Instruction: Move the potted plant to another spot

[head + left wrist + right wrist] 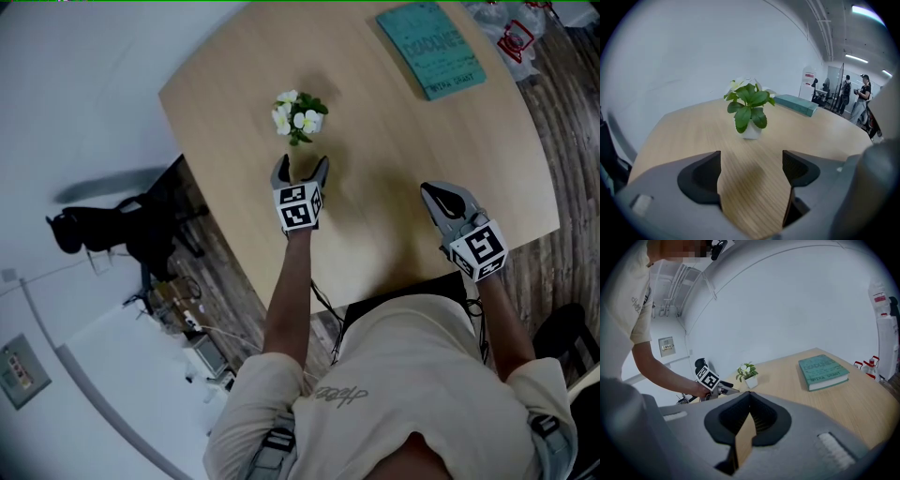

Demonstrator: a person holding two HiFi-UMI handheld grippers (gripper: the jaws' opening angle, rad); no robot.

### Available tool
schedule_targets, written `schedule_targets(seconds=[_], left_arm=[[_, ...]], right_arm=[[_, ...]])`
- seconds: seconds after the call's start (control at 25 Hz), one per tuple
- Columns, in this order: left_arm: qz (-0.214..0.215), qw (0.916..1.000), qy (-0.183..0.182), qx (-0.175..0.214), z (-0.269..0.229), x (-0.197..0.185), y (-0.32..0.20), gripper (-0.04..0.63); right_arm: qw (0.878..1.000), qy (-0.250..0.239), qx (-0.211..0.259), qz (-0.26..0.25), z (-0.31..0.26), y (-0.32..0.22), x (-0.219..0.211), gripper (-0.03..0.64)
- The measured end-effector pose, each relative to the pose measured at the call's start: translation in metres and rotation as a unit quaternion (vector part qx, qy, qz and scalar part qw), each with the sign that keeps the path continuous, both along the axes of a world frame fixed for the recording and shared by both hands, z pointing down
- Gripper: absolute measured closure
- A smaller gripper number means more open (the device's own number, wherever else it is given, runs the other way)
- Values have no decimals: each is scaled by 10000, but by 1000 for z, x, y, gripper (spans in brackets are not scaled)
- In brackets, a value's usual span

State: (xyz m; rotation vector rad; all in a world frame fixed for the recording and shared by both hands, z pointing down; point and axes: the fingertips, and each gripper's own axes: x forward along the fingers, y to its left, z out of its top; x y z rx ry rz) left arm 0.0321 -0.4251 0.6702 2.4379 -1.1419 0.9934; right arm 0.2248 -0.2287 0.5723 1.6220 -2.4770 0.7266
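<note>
Potted plant (298,117) stands upright on bench (394,178), towards its far-left part. It is just ahead of left gripper (300,171), no contact. Left fingers (701,176) wide apart, nothing btwn them. Right gripper (450,199) sits near front edge, well apart from plant; its fingers are together, empty. Assessment: small, prob. light, top-heavy; leaves & blooms soft, easily crushed. Take hold on white pot (752,131), low on its sides; smooth wall may slip.

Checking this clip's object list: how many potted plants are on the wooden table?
1. The small white-flowered green plant in a white pot stands on the light wooden table, just beyond the open jaws of the left gripper. No other shows in any view.
</note>
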Motion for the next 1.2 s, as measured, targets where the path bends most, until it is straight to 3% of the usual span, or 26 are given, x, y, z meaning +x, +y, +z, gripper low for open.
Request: schedule_targets(seconds=[0.32,0.4,0.6,0.76,0.88,1.2], left_arm=[[-311,9995,50,-75,-25,-41,58,204],[-479,9987,140,-62,-29,-53,69,251],[-980,9931,421,493,-64,-81,86,328],[-791,9912,565,898,-93,-80,98,376],[-642,9871,947,1117,-120,-75,108,403],[-505,9754,1442,1588,-172,-101,147,561]], right_arm=[[9981,-33,308,-538,-18,-6,-27,615],[9975,-40,346,-613,-21,-6,-32,614],[9960,22,325,-837,-20,2,-45,614],[9957,138,334,-847,-20,11,-56,614],[9954,263,446,-805,-32,11,-61,614],[9944,545,779,-454,-71,19,-76,614]])
